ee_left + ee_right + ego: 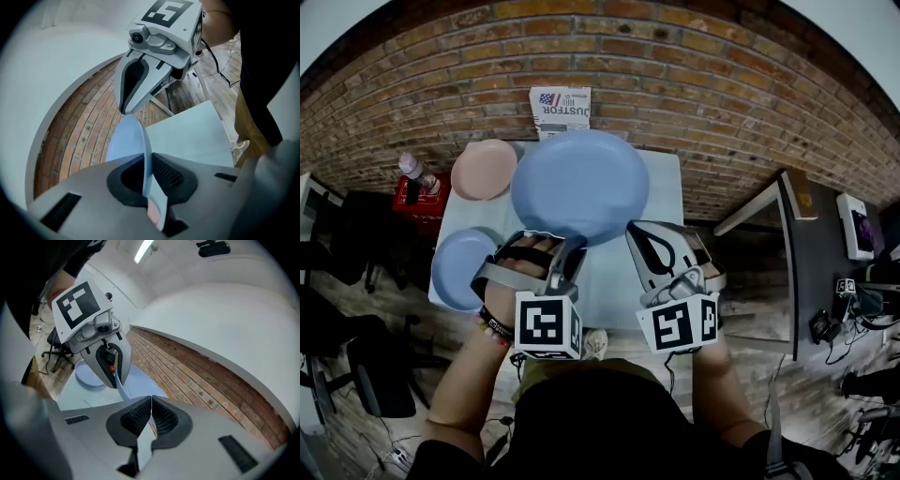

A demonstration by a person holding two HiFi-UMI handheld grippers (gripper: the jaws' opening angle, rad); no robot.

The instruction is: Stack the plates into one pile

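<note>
A large blue plate [579, 183] is held in the air over the pale table [661, 187], gripped at its near rim from both sides. My left gripper [565, 246] is shut on the rim's left part, and the left gripper view shows the plate [126, 140] edge-on between its jaws [146, 161]. My right gripper [642, 239] is shut on the rim's right part [151, 404]. Each gripper view shows the other gripper [125, 105] [112, 376] across the plate. A pink plate [484, 169] lies at the table's back left. A smaller blue plate [461, 267] [86, 376] lies at its front left.
A brick wall [694, 84] stands behind the table, with a printed paper [561, 111] leaning against it. A red crate with a bottle [417, 192] sits left of the table. A dark desk [825, 244] with devices is to the right, and office chairs [356, 375] to the left.
</note>
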